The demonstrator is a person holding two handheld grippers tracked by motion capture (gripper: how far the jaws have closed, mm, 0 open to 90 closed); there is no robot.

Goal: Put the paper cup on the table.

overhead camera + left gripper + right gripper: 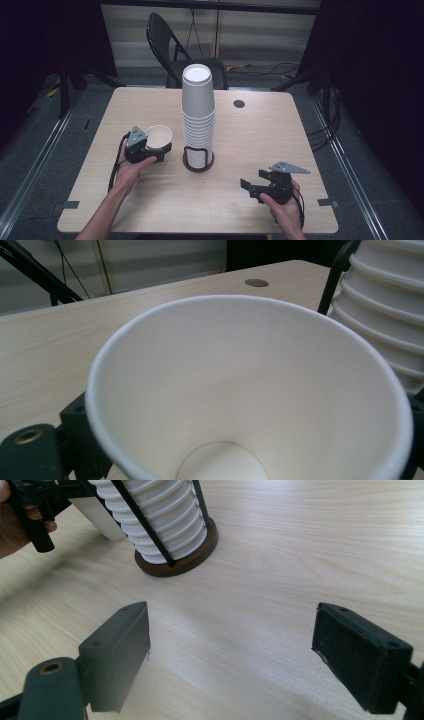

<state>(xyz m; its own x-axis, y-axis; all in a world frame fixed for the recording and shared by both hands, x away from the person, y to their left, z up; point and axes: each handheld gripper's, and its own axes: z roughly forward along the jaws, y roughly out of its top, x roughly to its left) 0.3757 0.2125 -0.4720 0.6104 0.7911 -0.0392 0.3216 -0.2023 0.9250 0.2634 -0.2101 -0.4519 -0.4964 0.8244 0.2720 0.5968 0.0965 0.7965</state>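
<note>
A tall stack of white paper cups point(198, 115) stands in a black wire holder with a round dark base point(198, 164) at the table's middle. Just left of it, my left gripper point(161, 149) is shut on a single white cup point(159, 135), mouth up. In the left gripper view that single cup point(250, 390) sits between the jaws, with the stack point(385, 315) close on the right. My right gripper point(254, 180) hovers open over the near right of the table. Its pads point(120, 650) stand wide apart with bare wood between them, and the holder base point(175, 555) is ahead.
The light wooden table point(250, 135) has a round cable hole point(239, 103) at the back right and tape marks point(67, 205) near its front corners. A black folding chair point(172, 50) stands behind it. Dark curtains flank both sides.
</note>
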